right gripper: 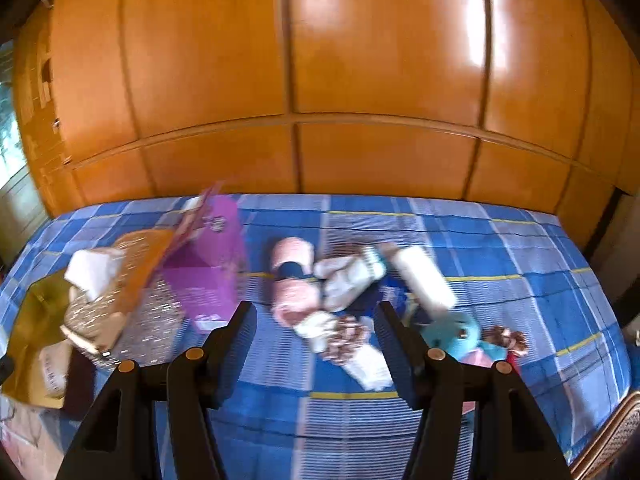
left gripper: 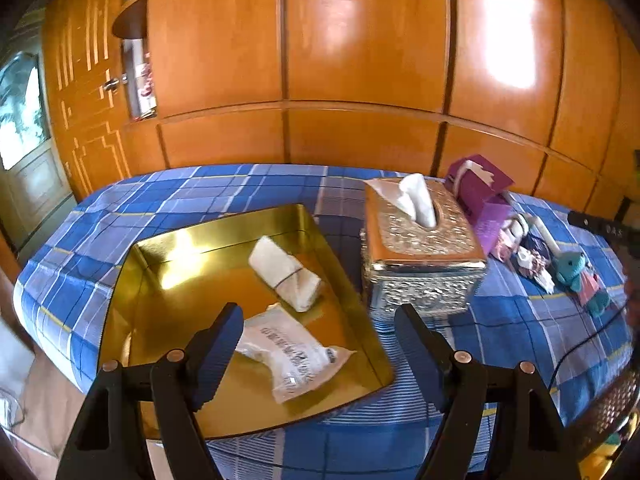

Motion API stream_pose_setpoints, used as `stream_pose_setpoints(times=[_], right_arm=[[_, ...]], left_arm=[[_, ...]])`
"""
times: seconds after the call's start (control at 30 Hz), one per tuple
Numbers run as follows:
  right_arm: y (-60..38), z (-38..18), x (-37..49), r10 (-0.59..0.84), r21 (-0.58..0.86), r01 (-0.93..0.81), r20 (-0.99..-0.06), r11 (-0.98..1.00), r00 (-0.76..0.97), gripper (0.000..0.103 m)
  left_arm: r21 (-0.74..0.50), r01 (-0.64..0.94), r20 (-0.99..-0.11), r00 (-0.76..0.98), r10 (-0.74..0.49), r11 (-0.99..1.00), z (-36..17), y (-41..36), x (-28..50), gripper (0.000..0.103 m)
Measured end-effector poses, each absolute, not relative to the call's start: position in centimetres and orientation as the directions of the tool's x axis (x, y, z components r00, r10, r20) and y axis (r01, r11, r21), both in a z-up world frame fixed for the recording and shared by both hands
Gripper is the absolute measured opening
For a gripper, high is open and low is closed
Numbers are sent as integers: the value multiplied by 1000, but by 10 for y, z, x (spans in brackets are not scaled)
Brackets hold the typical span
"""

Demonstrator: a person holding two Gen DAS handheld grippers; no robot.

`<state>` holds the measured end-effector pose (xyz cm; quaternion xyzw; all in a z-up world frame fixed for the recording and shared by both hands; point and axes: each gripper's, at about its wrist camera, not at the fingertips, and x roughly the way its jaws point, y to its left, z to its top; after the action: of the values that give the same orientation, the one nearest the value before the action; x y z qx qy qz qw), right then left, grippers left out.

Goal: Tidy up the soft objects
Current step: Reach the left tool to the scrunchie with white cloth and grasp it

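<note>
Lying in gold tray (left gripper: 160, 264): printed packet (left gripper: 288, 350)

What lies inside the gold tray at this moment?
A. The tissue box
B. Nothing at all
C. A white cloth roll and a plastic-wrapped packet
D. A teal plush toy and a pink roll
C: in the left wrist view the gold tray holds a white cloth roll and a plastic-wrapped packet, while the teal toy and the tissue box are on the bedsheet outside it.
</note>
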<state>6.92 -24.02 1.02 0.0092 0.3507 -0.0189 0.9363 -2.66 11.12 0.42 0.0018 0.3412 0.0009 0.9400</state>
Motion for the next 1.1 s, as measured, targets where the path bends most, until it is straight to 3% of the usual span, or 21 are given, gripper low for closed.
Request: stream_pose_setpoints(times=[0.43,0.8,0.9,1.1], right_arm=[[-329,-5,92,-250,-27,301,-628,953,737,61],[-395,-18,85,-190,245,473,-690,847,698,61],[-401,-22,83,-161,290,479,-696,828,700,61],[-405,-22,82,-118,340,467,-693,817,711,61]], left_arm=[[46,184,-664,740,-108,982,4,53,-22,78],[38,434,-693,660,-289,900,11,-38,2,76],[13,491,-715,614,-335,871,5,-68,15,70],[-88,516,-789,486,-376,852,-23,-120,57,46]])
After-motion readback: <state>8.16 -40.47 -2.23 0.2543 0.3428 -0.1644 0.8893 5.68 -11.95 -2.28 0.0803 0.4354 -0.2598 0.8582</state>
